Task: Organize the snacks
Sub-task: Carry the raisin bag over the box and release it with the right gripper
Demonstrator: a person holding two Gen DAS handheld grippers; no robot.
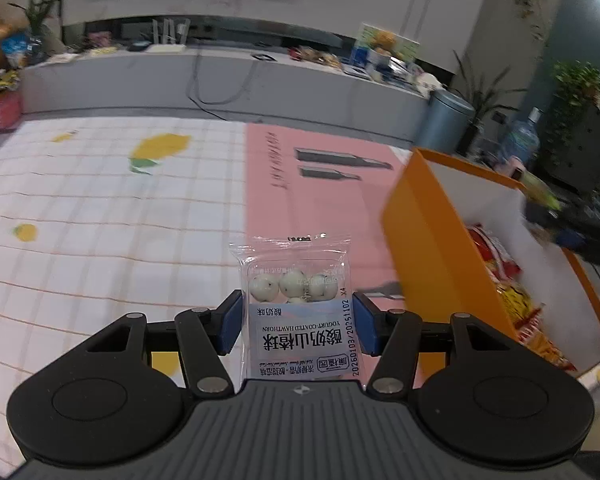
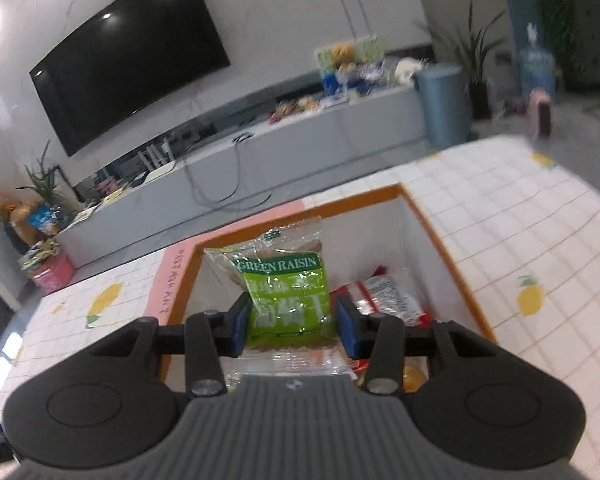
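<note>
My right hand-held gripper [image 2: 288, 322] grips the raisin pack [image 2: 284, 292] directly above the box [image 2: 432, 236]; left hand-held gripper [image 1: 298, 322] grips the hawthorn pack [image 1: 296, 304], box to its right.

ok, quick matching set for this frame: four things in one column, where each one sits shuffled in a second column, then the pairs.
Things:
1. clear packet of white yogurt-coated hawthorn balls
2. green-labelled raisin packet
3. red snack wrappers
4. orange-walled cardboard box

Places:
A. on the pink mat
B. between the right gripper pads
C. lying inside the box
D. between the left gripper pads

Pairs: 1-D, 2-B, 3-C, 4-A
</note>
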